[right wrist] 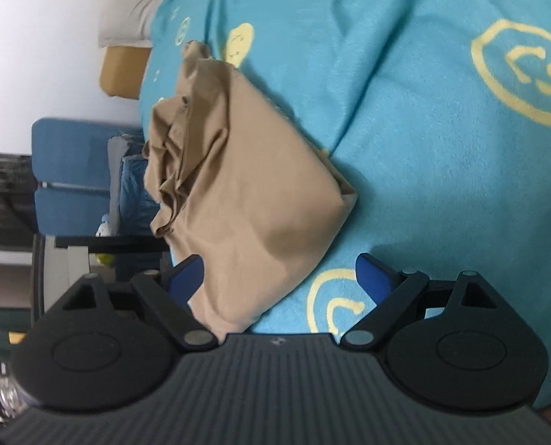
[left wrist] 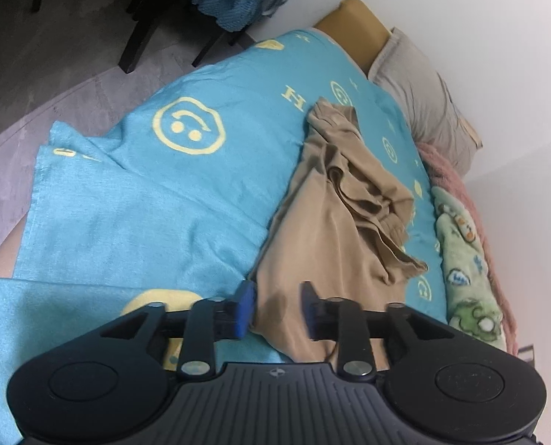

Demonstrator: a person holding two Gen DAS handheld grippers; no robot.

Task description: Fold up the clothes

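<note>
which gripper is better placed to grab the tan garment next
Left, probably. The left gripper has its fingers open, straddling the near edge of the tan garment. The right gripper is open wider, with cloth only beside one finger.

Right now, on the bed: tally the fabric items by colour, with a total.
Tan garment: 1
Turquoise smiley blanket: 1
Grey pillow: 1
Green patterned fleece: 1
Pink blanket: 1
Total: 5
</note>
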